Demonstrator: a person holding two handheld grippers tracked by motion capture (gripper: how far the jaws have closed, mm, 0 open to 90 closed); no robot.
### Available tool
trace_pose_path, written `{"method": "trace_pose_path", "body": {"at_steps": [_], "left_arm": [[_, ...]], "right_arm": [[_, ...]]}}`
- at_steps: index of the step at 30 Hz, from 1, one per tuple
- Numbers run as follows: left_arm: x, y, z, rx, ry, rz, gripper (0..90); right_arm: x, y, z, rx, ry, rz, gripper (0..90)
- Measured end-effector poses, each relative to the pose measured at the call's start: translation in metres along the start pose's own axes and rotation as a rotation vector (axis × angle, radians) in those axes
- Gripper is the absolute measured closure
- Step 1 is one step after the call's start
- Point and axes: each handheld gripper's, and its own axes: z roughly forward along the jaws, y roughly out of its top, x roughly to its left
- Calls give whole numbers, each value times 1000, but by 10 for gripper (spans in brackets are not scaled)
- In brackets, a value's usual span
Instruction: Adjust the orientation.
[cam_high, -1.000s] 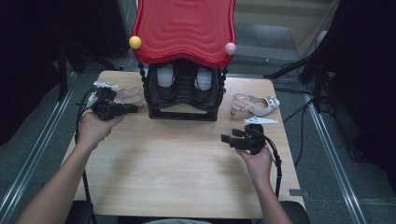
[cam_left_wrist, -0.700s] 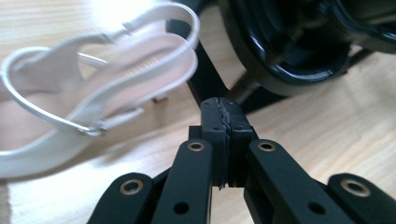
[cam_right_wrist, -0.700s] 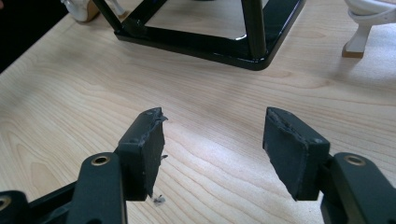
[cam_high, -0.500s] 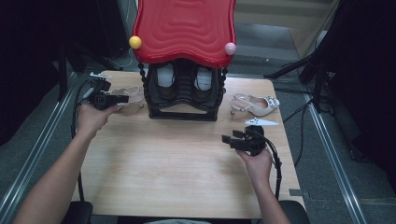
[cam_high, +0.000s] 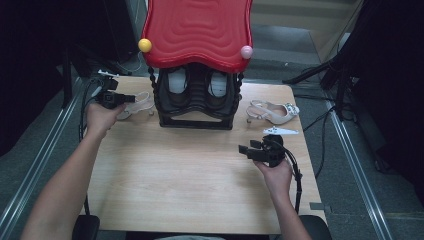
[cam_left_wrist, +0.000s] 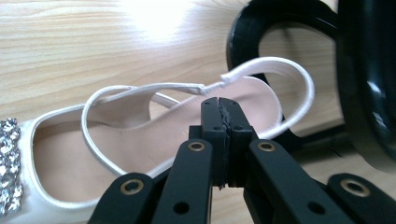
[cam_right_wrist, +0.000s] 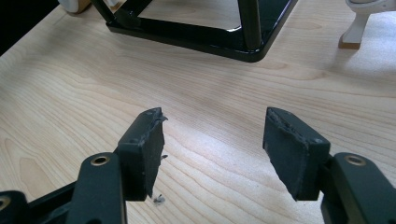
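A white slingback shoe (cam_high: 141, 103) with a rhinestone toe lies at the far left of the table, beside the black rack (cam_high: 196, 121). My left gripper (cam_high: 129, 98) is at that shoe. In the left gripper view it (cam_left_wrist: 219, 106) is shut, pads pressed together, over the insole (cam_left_wrist: 140, 140), with the heel strap (cam_left_wrist: 261, 63) just past the tips and nothing visibly pinched. A matching shoe (cam_high: 272, 112) lies to the right of the rack. My right gripper (cam_high: 246, 150) hovers open over bare wood near the front right, its jaws (cam_right_wrist: 215, 140) wide apart and empty.
The rack carries a red wavy top (cam_high: 197, 30) with a yellow ball (cam_high: 145, 45) and a pink ball (cam_high: 246, 51). A pair of white shoes (cam_high: 175, 82) sits inside it. A small white flat piece (cam_high: 280, 131) lies near my right gripper. The rack's base (cam_right_wrist: 210, 39) stands ahead of the right jaws.
My left hand has moved away from the person toward the table's back left, up to the white shoe. The right hand has stayed where it was.
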Motion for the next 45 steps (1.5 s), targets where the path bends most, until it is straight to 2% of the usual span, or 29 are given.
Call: {"method": "trace_pose_path", "body": {"at_steps": [5, 12, 14, 17, 24, 25, 29, 34, 40, 41, 44, 45], "left_arm": [[6, -4, 15, 20, 22, -34, 900], [12, -13, 21, 43, 10, -48, 900], [15, -16, 21, 39, 9, -54, 900], [17, -18, 19, 68, 5, -49, 900], [22, -21, 16, 76, 17, -60, 900], [25, -22, 15, 90, 15, -56, 900], [32, -26, 12, 85, 17, -83, 900], [36, -26, 10, 107, 31, -63, 900], [40, -26, 9, 114, 41, -66, 900], [41, -25, 9, 126, 43, -53, 900], [42, -24, 10, 122, 47, -77, 900], [43, -24, 10, 124, 49, -69, 900]], "right_arm": [[-1, -1, -1, 0, -2, 4, 392], [-2, -3, -3, 1, -6, 12, 392], [-2, -3, -3, 2, -7, 12, 392], [-2, -3, -4, 0, -8, 18, 392], [-3, -3, -4, -4, -9, 22, 391], [-3, -3, -4, -4, -9, 24, 391], [-3, -3, -5, -6, -9, 24, 390], [-3, -3, -4, -6, -10, 26, 390], [-3, -3, -4, -5, -9, 30, 390], [-3, -3, -4, -5, -9, 30, 390], [-3, -3, -4, -6, -10, 25, 390], [-3, -3, -4, -5, -11, 27, 389]]}}
